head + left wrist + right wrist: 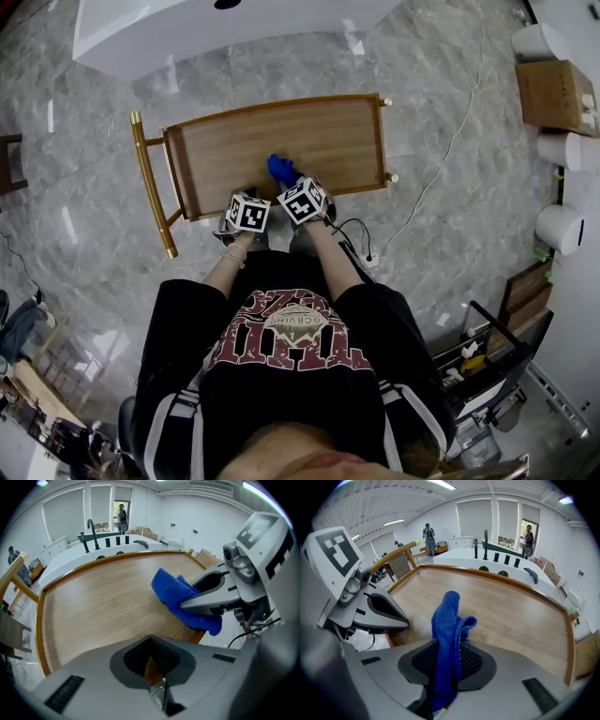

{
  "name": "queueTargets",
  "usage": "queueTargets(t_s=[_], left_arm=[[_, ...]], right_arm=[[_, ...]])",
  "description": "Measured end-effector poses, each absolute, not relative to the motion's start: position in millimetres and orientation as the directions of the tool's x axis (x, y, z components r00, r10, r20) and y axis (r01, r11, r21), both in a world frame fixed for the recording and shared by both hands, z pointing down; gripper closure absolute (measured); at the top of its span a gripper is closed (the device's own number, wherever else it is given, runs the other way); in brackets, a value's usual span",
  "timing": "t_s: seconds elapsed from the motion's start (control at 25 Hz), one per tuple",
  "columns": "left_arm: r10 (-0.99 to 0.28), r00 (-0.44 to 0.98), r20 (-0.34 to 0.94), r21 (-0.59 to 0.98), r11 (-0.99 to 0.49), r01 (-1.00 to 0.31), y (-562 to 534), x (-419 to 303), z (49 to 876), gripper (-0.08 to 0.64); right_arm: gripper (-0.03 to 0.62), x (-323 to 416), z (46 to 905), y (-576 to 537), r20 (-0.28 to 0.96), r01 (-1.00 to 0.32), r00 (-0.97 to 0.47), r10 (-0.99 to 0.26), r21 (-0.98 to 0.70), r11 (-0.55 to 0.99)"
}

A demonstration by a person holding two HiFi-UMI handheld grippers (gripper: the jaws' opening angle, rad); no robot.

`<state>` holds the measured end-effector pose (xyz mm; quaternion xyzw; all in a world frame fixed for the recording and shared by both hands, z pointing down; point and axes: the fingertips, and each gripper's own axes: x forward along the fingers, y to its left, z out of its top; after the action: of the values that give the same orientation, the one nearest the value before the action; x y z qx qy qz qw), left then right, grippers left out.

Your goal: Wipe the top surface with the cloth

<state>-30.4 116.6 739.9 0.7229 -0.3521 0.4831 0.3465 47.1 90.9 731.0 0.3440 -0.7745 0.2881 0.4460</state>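
Brown wood-grain tabletop (281,141), rimmed with a darker lip, fills the upper middle of the head view and is the surface to be wiped. The blue cloth (449,620) sits at that tabletop's lower edge, just right of centre. It is pinched in the jaws of the right gripper (446,663), which are clamped on its gathered end. The rest of the cloth bunches forward along the jaws' own line, up-frame over the wood. In the left gripper view its front fold seems to lie on the wood, though contact is hard to confirm.

The left gripper (151,662) hangs just to the left of it at the same lower edge, its jaws pressed together on nothing. So the right gripper is the working one, and nearly all the bare wood lies ahead and to either side of the cloth. Any stroke would likely run up-frame and sideways.

Outward from the top, a gold-coloured frame (150,183) stands at its left. Grey marble floor (450,131) lies all round, and a white counter (187,33) runs along the top.
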Motion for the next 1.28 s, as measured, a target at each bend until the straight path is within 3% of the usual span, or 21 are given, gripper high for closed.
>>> queueTargets(t_s=[1.28], left_arm=[[-0.155, 0.278, 0.948, 0.150, -0.554, -0.819, 114.0, 11.1, 743.5, 0.511]], right_arm=[[0.490, 98.3, 731.5, 89.2, 0.881, -0.818, -0.363, -0.305, -0.144, 0.558]])
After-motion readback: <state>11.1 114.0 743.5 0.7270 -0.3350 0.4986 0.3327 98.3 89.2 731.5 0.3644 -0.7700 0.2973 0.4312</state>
